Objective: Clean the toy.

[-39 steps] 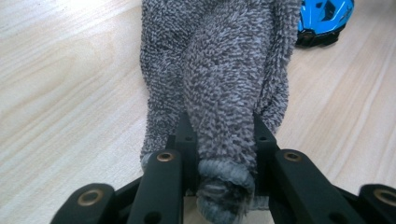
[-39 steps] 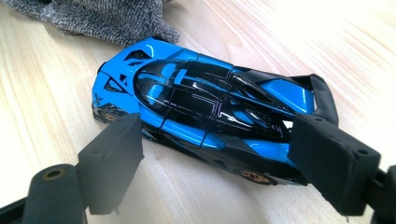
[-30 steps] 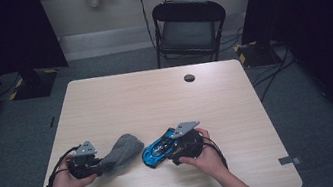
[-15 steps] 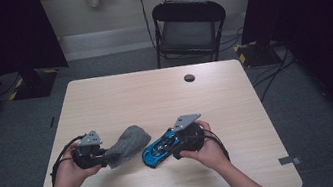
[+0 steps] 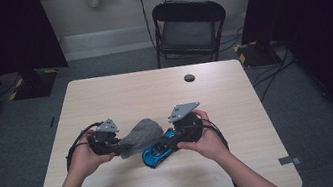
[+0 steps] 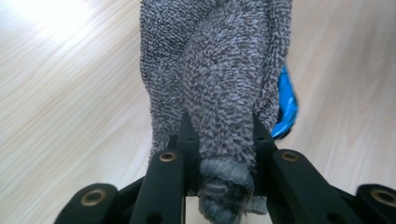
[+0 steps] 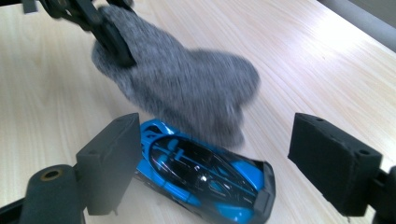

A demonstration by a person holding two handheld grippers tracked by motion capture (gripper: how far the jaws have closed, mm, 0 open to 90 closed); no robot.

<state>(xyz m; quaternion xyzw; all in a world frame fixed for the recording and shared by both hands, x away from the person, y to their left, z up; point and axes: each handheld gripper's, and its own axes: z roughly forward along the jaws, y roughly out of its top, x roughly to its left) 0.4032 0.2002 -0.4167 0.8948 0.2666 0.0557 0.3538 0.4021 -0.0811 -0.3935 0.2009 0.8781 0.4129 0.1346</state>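
I have a fuzzy grey cloth bunched and pinched between the jaws of my left gripper; it hangs over the table, its free end draping just above the roof of the toy car. The car is glossy blue with a black top, lying slantwise on the wood. My right gripper stands spread wide around the car, with its left pad against the car's side. Beyond the table stands a black folding chair.

A black folding chair stands beyond the wooden table.
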